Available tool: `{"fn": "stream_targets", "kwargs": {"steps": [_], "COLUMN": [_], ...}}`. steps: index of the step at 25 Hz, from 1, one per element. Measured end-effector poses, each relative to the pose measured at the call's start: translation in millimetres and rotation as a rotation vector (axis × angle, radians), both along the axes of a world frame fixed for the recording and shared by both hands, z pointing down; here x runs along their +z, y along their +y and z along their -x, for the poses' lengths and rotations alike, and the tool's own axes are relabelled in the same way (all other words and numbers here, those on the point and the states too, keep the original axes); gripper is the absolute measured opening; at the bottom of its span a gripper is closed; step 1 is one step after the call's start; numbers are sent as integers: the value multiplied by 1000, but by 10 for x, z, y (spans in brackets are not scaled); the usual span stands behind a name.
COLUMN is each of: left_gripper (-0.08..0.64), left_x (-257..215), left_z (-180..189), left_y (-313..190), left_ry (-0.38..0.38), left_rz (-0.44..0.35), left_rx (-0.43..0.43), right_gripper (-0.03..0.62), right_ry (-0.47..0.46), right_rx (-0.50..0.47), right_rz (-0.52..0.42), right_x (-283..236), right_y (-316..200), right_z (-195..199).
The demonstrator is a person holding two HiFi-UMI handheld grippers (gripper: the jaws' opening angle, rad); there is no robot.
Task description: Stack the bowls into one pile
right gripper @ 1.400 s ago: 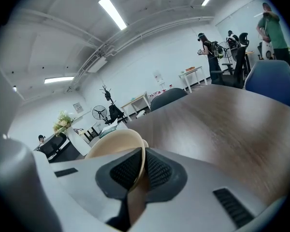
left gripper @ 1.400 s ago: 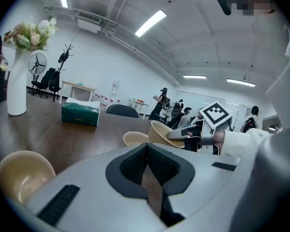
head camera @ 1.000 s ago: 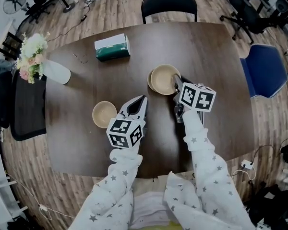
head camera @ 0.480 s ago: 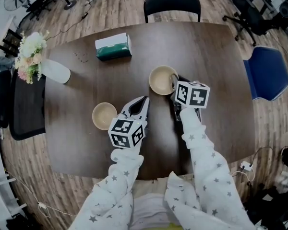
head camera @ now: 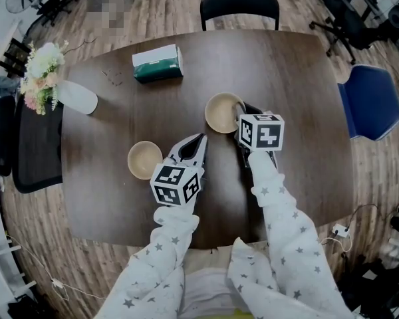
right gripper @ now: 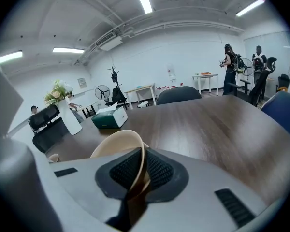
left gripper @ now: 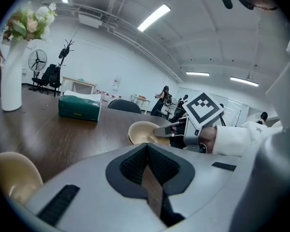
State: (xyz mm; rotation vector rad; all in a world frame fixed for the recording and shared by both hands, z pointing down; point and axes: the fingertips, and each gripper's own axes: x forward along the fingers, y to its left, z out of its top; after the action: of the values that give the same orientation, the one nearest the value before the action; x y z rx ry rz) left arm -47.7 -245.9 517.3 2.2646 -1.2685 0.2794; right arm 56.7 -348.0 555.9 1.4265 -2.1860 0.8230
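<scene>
**Right gripper [head camera: 242, 115] clamped on held bowl [head camera: 223, 111]**

Its jaws are nearly together and pinch the bowl's near rim. The bowl extends ahead and to the left of them. Left gripper [head camera: 198, 139]: jaws together, nothing between them. Second bowl [head camera: 144, 159] sits just to its left.

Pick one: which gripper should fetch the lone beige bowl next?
Left, probably. The left gripper is empty, jaws together, right beside the lone bowl. The right gripper is clamped on the rim of the other bowl, farther away.
</scene>
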Motion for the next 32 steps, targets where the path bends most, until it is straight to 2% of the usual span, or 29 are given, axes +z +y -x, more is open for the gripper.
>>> {"fn": "stream_targets", "kwargs": {"steps": [8, 13, 16, 22, 26, 32], "left_gripper": [26, 26, 26, 26, 26, 25], "left_x": [-22, -58, -85, -136, -188, -300], "left_z": [-12, -17, -12, 26, 86, 153], "left_y": [28, 75, 107, 186, 267, 414], "left_ry": [10, 9, 10, 8, 15, 17], "left_rz": [-3, -7, -12, -21, -29, -50], "left_rx": [1, -3, -8, -23, -46, -72], "right_gripper": [42, 138, 150, 141, 64, 35], "right_ry": [35, 40, 31, 20, 11, -7], "right_rx": [-49, -47, -35, -11, -20, -57], "right_rz": [-26, -54, -53, -79, -89, -100], "right_x": [-39, -106, -120, -208, -255, -329], "right_y": [29, 61, 97, 210, 355, 607], "right_z": [64, 48, 34, -43, -71, -48]}}
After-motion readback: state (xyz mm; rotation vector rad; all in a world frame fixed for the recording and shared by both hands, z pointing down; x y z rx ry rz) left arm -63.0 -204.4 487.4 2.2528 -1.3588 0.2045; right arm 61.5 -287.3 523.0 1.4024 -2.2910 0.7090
